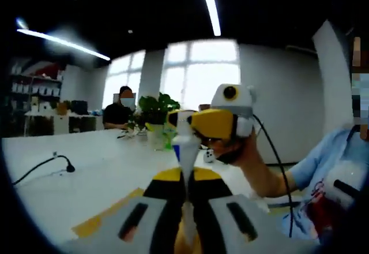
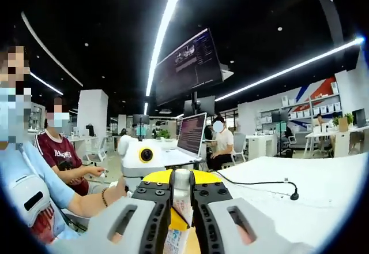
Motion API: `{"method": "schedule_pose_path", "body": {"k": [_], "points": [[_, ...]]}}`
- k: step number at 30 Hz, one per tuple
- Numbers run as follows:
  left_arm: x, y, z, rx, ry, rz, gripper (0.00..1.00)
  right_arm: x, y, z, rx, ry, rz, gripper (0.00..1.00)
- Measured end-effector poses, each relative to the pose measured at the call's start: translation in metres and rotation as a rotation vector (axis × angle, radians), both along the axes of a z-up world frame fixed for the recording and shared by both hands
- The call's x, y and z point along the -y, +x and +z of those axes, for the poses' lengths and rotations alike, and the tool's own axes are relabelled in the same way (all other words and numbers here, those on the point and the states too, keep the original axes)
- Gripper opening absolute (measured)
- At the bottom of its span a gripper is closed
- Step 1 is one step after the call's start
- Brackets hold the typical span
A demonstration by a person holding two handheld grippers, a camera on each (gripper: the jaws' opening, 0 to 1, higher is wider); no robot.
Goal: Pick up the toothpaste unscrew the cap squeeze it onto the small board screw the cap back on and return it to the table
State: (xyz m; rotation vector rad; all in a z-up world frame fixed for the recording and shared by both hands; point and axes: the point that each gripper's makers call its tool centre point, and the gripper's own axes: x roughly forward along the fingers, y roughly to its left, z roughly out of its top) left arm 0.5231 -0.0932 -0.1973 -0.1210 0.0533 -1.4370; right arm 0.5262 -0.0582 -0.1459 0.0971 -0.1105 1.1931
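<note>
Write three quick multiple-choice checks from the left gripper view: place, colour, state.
1. Where is the plant?
A. On the table, before the window
B. On the floor
C. On a shelf

2. What colour is the toothpaste tube?
A. Red
B. White
C. Black

3. What is the left tool doing?
A. Open, empty
B. Lying on the table
C. Shut on the toothpaste tube

Key: 1 A, the plant stands at the far end of the table, against the window. 2 B, the toothpaste tube is white. 3 C, the left tool has the tube rising between its closed jaws.
</note>
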Motion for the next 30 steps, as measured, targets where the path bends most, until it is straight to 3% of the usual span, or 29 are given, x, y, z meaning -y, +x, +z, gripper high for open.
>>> {"method": "schedule_pose_path", "body": {"k": [3,9,14,18,22,30], "points": [[-0.003,0.003,0.000,-0.034,-0.023,-0.023,0.03,-0.002,0.000,-0.001,-0.005,0.018,0.004,0.09],[-0.007,-0.005,-0.005,-0.038,-0.041,-0.126,0.03,-0.012,-0.010,-0.007,0.025,-0.010,0.081,0.09],[-0.005,-0.026,-0.001,-0.110,-0.081,-0.261,0.03,-0.016,-0.025,-0.004,-0.025,0.046,0.214,0.09],[-0.004,-0.034,0.002,-0.083,-0.090,-0.293,0.02,-0.015,-0.033,-0.001,-0.055,0.083,0.305,0.09],[-0.004,-0.045,0.003,-0.096,-0.106,-0.359,0.02,-0.014,-0.043,-0.001,-0.116,0.145,0.431,0.09],[-0.001,-0.045,0.004,-0.056,-0.103,-0.329,0.02,-0.010,-0.045,0.000,-0.096,0.150,0.435,0.09]]}}
